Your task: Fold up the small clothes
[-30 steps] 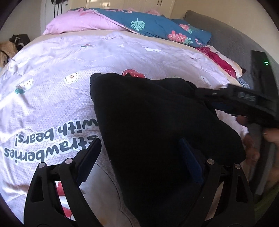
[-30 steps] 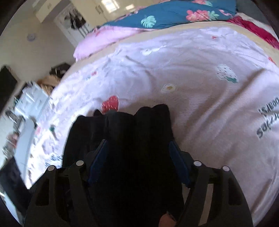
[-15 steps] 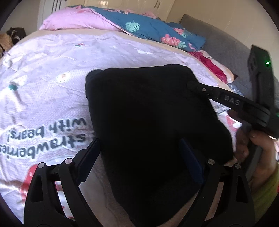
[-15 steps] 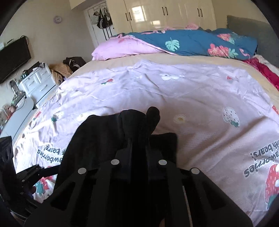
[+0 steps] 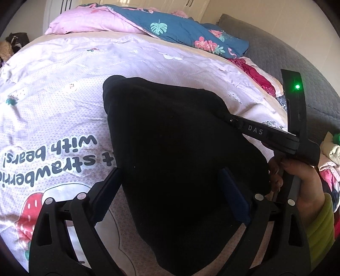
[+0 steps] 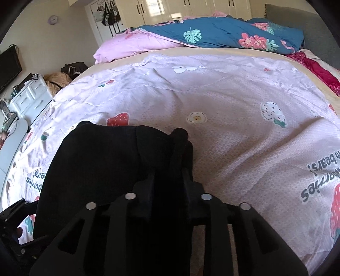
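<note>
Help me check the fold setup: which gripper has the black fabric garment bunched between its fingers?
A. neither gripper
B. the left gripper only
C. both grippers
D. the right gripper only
D. In the right wrist view the right gripper has its fingers drawn close with a bunch of the black fabric garment between them, while in the left wrist view the left gripper stands wide open over the cloth.

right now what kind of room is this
Most likely a home bedroom: the black garment lies on a bed with a strawberry-print cover, a pink pillow at its far end, and wardrobe doors behind.
</note>
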A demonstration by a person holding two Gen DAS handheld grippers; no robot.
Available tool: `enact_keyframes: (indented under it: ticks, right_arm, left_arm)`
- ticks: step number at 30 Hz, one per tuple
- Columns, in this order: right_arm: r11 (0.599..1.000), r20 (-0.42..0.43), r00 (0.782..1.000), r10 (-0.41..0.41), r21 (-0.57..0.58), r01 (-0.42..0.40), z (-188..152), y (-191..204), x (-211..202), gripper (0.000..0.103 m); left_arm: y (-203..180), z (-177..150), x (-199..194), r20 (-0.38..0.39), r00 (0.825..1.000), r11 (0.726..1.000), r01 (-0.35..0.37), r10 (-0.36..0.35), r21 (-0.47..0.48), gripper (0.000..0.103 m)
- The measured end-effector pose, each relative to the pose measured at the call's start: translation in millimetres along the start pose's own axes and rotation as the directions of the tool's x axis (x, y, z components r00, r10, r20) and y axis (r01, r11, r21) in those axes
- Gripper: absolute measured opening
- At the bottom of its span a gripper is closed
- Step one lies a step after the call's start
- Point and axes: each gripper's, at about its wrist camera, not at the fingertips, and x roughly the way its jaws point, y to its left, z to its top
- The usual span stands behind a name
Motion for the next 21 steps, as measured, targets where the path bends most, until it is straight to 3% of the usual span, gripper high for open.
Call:
enact_keyframes:
  ticks: [2, 7, 11, 21]
  right_arm:
    - [1.0, 0.004, 1.0, -0.023, 0.005, 0.023, -0.6, -0.8, -2.7, 0.041]
    - [1.0, 0.018, 1.0, -0.018, 0.017, 0.017, -3.1, -1.2, -14.3, 0.047]
    - [1.0, 0.054, 0.998, -0.011, 0.019, 0.01, -6.3, 1.4, -30.8, 0.066]
    - [0.999, 0.136, 0.99, -0.025, 0.048, 0.019, -18.5, -0.2, -75.7, 0.084]
  left_arm:
    - [0.0, 0.4, 0.0, 0.001, 1.0, 1.0, 0.0, 0.0, -0.003, 0.086]
    - [0.1, 1.1, -1.1, 0.003, 1.0, 1.0, -0.005, 0.005, -0.005, 0.086]
    - [-1.2, 0.4, -5.2, 0.01, 1.0, 1.0, -0.008, 0.008, 0.003, 0.086]
    - [-9.2, -2.9, -19.7, 0.029, 0.999, 0.999, -0.016, 0.015, 0.031, 0.093]
